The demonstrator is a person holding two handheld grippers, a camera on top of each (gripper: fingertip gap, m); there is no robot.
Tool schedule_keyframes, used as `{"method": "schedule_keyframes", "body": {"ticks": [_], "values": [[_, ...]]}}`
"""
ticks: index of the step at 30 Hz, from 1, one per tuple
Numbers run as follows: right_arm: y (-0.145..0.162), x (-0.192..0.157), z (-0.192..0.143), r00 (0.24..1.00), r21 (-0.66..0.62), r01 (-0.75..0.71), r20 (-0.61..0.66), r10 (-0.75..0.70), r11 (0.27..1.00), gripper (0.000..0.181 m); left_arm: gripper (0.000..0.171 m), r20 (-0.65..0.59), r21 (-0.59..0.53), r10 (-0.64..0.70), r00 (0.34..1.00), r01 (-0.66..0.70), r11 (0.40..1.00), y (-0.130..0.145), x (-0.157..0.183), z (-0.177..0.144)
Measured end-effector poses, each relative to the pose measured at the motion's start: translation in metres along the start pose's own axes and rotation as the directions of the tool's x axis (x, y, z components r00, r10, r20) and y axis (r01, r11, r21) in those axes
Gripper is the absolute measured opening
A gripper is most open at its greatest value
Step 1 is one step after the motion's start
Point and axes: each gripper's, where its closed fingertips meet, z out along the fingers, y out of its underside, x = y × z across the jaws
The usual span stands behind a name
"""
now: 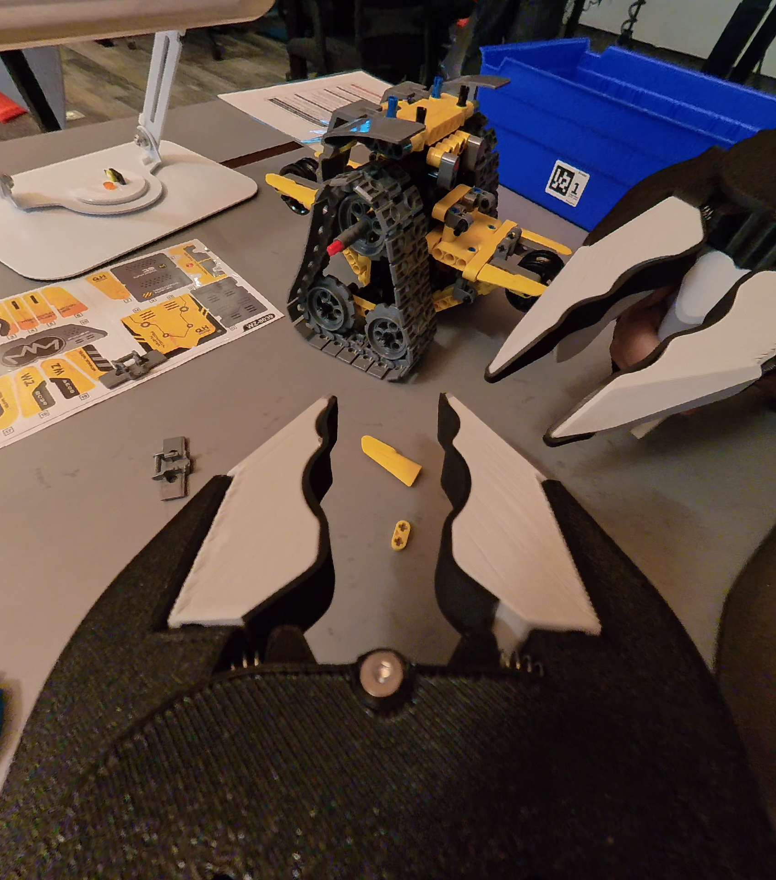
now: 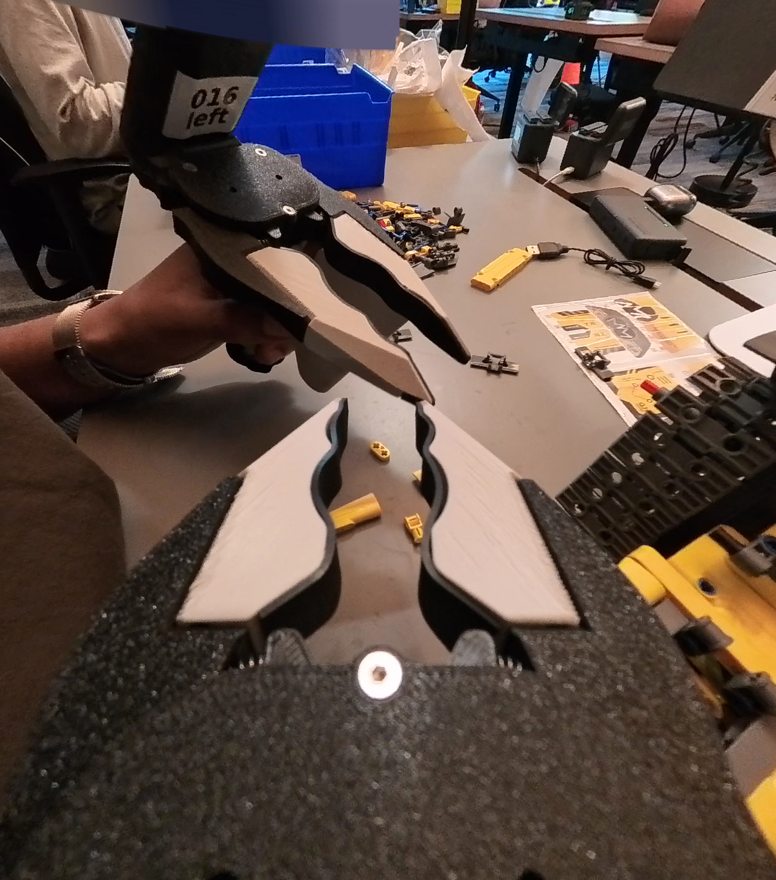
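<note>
Your left gripper point(image 1: 387, 405) hung just above the grey table point(image 1: 243, 547) with its fingers spread and nothing between them. Framed in that gap lay a yellow wedge piece point(image 1: 391, 460) and, nearer you, a small yellow link point(image 1: 402, 534); neither touched a finger. A grey track link point(image 1: 173, 468) sat on the table to the left of the fingers, and a second one rested on the sticker sheet point(image 1: 91, 333) beyond it.

Ahead stood the yellow and grey tracked model point(image 1: 391, 247), one tread loop facing you, with the blue bin point(image 1: 614, 133) behind it and a white stand point(image 1: 91, 209) off to the left.

Your right gripper point(image 2: 379, 405) was also released and empty, low over the table beside the model. Between its fingers you had a yellow tube connector point(image 2: 355, 518), a small yellow clip point(image 2: 413, 526) and the same small link. Its tips nearly met the left gripper's lower fingertip, though whether they touched could not be told. Farther back lay a heap of loose parts point(image 2: 419, 233) and a yellow block on a cable point(image 2: 502, 269).
</note>
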Motion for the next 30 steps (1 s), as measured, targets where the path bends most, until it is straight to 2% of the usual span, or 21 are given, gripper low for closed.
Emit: {"method": "schedule_keyframes", "body": {"ticks": [10, 15, 21, 24, 27, 30], "values": [[0.005, 0.011, -0.001, 0.999, -0.022, -0.004, -0.040, 0.003, 1.000, 0.028, 0.039, 0.004, 0.052, -0.110, 0.994, 0.110, 0.993, -0.006, -0.014, -0.009], [0.001, 0.009, -0.003, 0.999, -0.016, 0.019, -0.049, -0.020, 1.000, 0.027, 0.036, -0.061, -0.026, -0.153, 0.986, 0.151, 0.988, 0.001, -0.011, -0.011], [-0.005, 0.006, -0.006, 0.998, 0.001, 0.033, -0.048, -0.033, 0.999, 0.027, 0.035, 0.037, -0.040, -0.087, 0.996, 0.088, 0.995, 0.004, -0.041, -0.028], [-0.005, 0.005, -0.006, 0.999, 0.001, 0.029, -0.042, -0.029, 1.000, 0.028, 0.034, 0.064, -0.012, -0.105, 0.992, 0.106, 0.994, 0.007, -0.057, -0.033], [-0.003, 0.005, -0.005, 0.999, -0.006, 0.025, -0.039, -0.025, 1.000, 0.028, 0.034, -0.005, -0.006, -0.190, 0.982, 0.189, 0.982, 0.010, -0.056, -0.031], [0.001, 0.005, -0.003, 0.999, -0.020, 0.014, -0.034, -0.015, 1.000, 0.028, 0.034, -0.001, 0.005, -0.173, 0.985, 0.173, 0.985, 0.009, -0.055, -0.032]]}}
